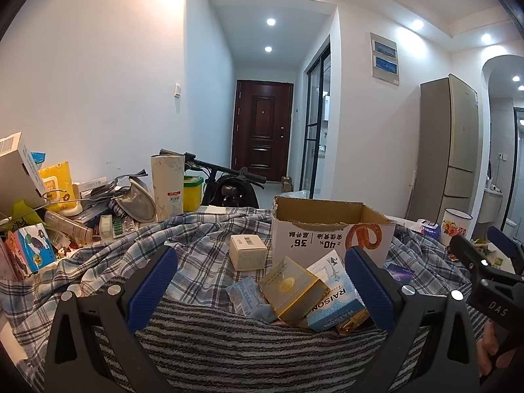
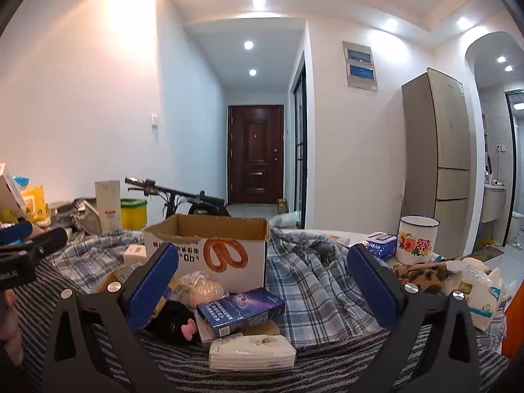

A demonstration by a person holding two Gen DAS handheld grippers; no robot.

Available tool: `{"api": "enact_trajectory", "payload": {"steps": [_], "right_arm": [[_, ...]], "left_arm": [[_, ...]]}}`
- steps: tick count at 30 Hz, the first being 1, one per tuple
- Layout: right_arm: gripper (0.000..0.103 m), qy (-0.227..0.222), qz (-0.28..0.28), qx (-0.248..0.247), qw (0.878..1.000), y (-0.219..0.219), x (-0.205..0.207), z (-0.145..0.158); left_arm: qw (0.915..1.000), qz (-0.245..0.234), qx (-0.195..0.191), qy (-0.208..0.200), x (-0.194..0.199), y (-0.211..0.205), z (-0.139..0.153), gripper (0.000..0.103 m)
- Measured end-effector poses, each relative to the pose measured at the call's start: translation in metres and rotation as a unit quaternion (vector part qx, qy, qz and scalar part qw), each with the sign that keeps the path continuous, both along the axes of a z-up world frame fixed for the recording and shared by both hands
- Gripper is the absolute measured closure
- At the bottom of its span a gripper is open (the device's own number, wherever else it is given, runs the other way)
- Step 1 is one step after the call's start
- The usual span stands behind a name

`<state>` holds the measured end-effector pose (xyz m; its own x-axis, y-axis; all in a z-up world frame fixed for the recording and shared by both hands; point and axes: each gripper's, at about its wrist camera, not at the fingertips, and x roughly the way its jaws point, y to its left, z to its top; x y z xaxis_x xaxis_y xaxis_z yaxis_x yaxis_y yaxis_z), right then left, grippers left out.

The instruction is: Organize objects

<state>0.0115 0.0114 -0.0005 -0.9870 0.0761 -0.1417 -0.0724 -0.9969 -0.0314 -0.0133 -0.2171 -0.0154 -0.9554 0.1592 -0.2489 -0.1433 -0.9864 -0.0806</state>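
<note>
Cardboard box [image 2: 209, 245] upright, open top facing up

A white cardboard box [image 2: 209, 249] printed with an orange pretzel sits on blue-and-white plaid cloth [image 2: 314, 278]. In front of it lie a dark blue galaxy-print carton [image 2: 240, 311] and grey-and-black striped fabric [image 2: 327, 357]. To its right stands a white enamel mug [image 2: 416, 240] with red flowers; behind it, a reddish-brown door [image 2: 255, 154].
</note>
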Motion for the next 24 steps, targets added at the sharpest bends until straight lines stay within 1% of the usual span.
{"api": "enact_trajectory", "payload": {"steps": [3,11,24], "right_arm": [[0.0,-0.012,-0.004,0.007,1.0,-0.0018,-0.0046,-0.0022],[0.0,-0.009,-0.003,0.005,1.0,-0.0009,-0.0025,-0.003],[0.0,-0.011,-0.004,0.005,1.0,-0.0014,-0.003,-0.0025]], "left_arm": [[1.0,-0.002,-0.004,0.002,-0.0001,-0.0006,0.0006,0.0],[0.9997,-0.001,-0.023,0.006,0.0021,0.006,-0.0004,0.0],[0.9999,0.004,-0.016,-0.005,-0.0005,0.0083,-0.0024,0.0]]}}
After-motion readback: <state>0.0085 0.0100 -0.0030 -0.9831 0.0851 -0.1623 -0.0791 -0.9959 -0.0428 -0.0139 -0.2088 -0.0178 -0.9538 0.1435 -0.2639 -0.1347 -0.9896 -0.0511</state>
